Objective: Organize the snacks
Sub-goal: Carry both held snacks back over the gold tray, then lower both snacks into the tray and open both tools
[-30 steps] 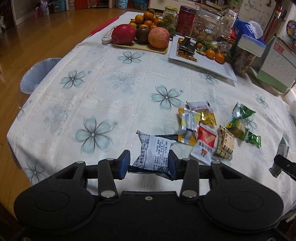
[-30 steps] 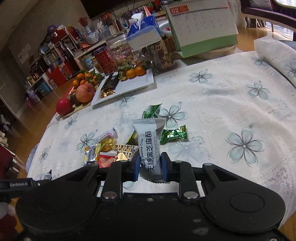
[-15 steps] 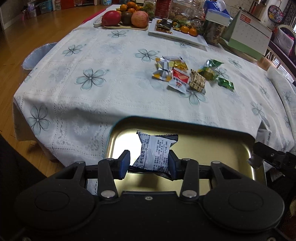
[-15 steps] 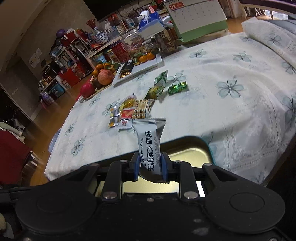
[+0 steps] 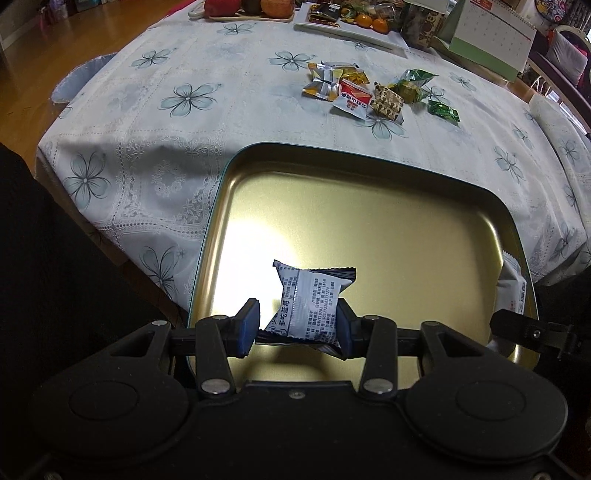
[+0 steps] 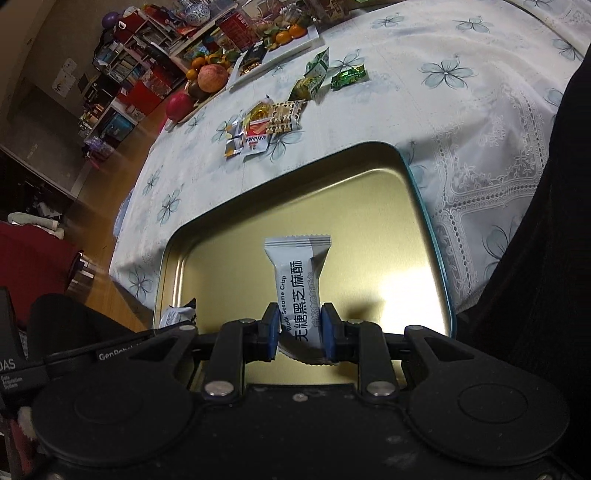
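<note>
My left gripper (image 5: pixel 297 326) is shut on a grey-white snack packet (image 5: pixel 310 301) and holds it above a gold metal tin (image 5: pixel 369 206) with a teal rim, in front of the table edge. My right gripper (image 6: pixel 298 334) is shut on a white black-sesame-crisp packet (image 6: pixel 297 291), upright over the same tin (image 6: pixel 332 206). The left-hand packet (image 6: pixel 177 314) shows at the tin's left rim in the right wrist view. A heap of loose wrapped snacks (image 5: pixel 354 94) lies on the flowered tablecloth (image 5: pixel 184 99) beyond the tin.
Green candy packets (image 5: pixel 443 110) lie to the right of the heap. A white plate with oranges and sweets (image 5: pixel 351 22), a fruit board (image 6: pixel 199 85), jars and a desk calendar (image 5: pixel 487 40) stand at the far side. Wood floor and shelves lie to the left.
Both grippers have pulled back from the table and dropped lower over the gold tin, each still holding its packet. The tin now fills more of both views.
</note>
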`<state>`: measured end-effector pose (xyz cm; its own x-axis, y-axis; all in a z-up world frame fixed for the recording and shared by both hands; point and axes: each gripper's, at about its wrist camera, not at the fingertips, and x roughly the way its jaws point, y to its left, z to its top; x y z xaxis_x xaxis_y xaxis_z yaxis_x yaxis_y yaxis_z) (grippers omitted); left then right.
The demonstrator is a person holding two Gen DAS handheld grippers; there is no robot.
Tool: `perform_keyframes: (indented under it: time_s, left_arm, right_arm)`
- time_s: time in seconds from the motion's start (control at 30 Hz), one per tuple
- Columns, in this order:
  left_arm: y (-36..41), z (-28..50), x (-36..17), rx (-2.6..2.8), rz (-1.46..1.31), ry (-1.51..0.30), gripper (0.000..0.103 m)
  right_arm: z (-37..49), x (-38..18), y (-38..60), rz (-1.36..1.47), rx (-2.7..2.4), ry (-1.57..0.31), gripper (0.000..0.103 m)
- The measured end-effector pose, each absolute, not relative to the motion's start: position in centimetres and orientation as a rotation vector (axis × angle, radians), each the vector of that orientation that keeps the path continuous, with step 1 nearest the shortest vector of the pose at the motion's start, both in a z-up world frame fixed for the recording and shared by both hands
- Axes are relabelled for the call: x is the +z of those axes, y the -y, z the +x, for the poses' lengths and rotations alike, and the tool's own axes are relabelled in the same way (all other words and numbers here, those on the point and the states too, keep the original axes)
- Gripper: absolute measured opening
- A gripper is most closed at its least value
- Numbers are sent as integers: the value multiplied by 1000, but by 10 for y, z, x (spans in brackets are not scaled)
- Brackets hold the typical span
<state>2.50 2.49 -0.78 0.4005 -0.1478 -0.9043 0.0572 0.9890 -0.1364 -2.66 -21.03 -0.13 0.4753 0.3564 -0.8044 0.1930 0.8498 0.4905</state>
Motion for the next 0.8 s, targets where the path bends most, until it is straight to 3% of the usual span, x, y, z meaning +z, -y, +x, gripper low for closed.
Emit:
perform_keyframes:
  time_s: [0.8]
  left_arm:
    - [-21, 28, -21, -146, -71, -1266, 51]
  right_arm:
    - [-33, -10, 203, 530, 47, -1162, 26]
